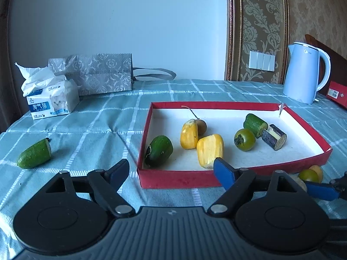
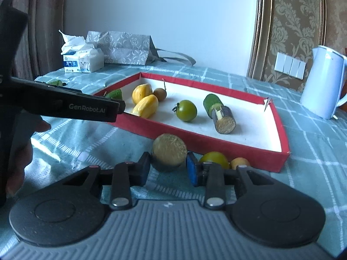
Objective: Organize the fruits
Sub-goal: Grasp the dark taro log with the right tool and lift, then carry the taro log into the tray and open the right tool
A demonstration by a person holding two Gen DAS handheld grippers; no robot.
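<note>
A red tray [image 1: 180,181] with a white floor holds several pieces: two yellow pieces [image 1: 210,150], a brown kiwi [image 1: 201,126], two cucumber pieces [image 1: 159,150], a green tomato [image 1: 244,139] and a dark sugarcane piece [image 1: 274,137]. My left gripper [image 1: 171,172] is open and empty at the tray's near wall. A cucumber piece [image 1: 34,153] lies on the cloth to the left. My right gripper [image 2: 168,170] has its pads on both sides of a round sugarcane piece [image 2: 169,152] in front of the tray [image 2: 238,153]. A green tomato [image 2: 214,160] and a small orange fruit [image 2: 239,163] lie beside it.
A tissue pack [image 1: 52,101] and a grey patterned bag [image 1: 102,74] stand at the back left. A pale blue kettle [image 1: 303,73] stands at the back right, with a red box [image 1: 337,93] beside it. The table has a teal checked cloth [image 1: 86,134].
</note>
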